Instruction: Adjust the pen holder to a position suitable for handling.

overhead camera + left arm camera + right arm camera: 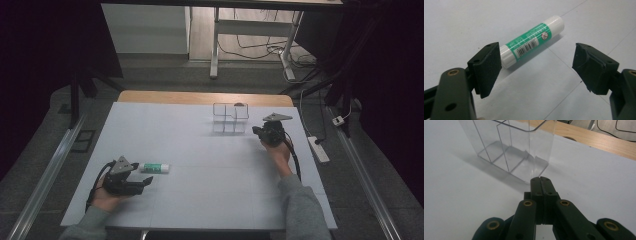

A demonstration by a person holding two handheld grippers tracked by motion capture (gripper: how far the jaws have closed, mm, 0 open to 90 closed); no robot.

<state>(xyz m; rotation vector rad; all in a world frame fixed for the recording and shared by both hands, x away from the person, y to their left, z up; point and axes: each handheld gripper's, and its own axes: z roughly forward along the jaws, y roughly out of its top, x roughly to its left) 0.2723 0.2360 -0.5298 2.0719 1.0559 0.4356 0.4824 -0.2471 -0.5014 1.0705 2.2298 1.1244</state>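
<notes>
Lying just beside the left claw (pixel 536 72) on the counter (pixel 200 150), glue stick (pixel 531 41), jaws apart, right claw (pixel 541 181) pressed together, empty, near clear organizer (pixel 511 147).

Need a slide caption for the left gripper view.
Open left tongs approach a green-labelled glue stick lying on the white table.

Left gripper (pixel 148 181) near glue stick (pixel 154 168); right gripper (pixel 256 130) beside clear organizer (pixel 230 118).
</notes>
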